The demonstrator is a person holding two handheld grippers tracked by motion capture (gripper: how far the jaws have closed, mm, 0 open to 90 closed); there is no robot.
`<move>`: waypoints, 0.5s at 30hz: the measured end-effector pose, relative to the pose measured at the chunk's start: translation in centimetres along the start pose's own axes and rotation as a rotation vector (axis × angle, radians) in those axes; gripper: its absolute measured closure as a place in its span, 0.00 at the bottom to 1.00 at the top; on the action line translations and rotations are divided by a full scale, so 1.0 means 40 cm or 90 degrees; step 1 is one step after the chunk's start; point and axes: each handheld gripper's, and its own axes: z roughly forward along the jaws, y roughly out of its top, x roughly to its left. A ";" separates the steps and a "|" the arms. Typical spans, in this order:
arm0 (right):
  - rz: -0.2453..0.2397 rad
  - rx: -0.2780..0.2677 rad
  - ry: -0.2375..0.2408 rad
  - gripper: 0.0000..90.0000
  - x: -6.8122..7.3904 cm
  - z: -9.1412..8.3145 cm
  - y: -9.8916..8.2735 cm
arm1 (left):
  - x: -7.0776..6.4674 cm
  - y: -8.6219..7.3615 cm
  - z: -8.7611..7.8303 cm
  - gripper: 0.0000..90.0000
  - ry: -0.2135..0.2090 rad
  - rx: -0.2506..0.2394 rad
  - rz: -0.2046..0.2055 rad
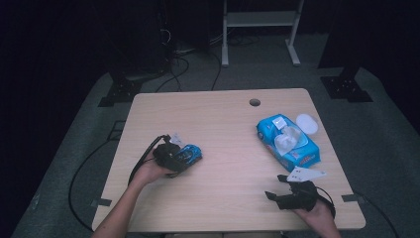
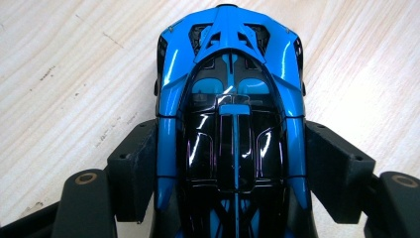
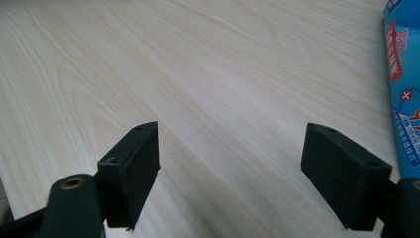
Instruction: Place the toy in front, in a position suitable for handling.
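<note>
A glossy blue and black toy car [image 2: 230, 99] lies on the light wooden table [image 1: 223, 124], left of the middle [image 1: 192, 152]. My left gripper [image 1: 184, 156] is shut on the blue toy car: in the left gripper view its pads [image 2: 136, 168] press on both sides of the car's body, and the car's far end points away from the jaws. My right gripper [image 1: 276, 187] hovers near the front right edge, open, with bare tabletop between its fingers [image 3: 133, 168].
A blue pack of wet wipes [image 1: 289, 141] with its flap open lies at the right, its edge visible [image 3: 403, 74] beside my right gripper. A white round lid [image 1: 307, 123] sits next to it. A cable hole [image 1: 254, 102] is near the far edge.
</note>
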 end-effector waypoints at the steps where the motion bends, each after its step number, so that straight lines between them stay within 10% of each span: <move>1: 0.000 0.000 0.000 0.25 0.000 0.000 0.000 | 0.000 0.000 0.000 0.31 0.000 0.000 0.000; 15: 0.014 -0.034 -0.026 0.25 -0.016 -0.032 0.004 | -0.164 0.122 0.018 0.31 -0.091 -0.059 0.113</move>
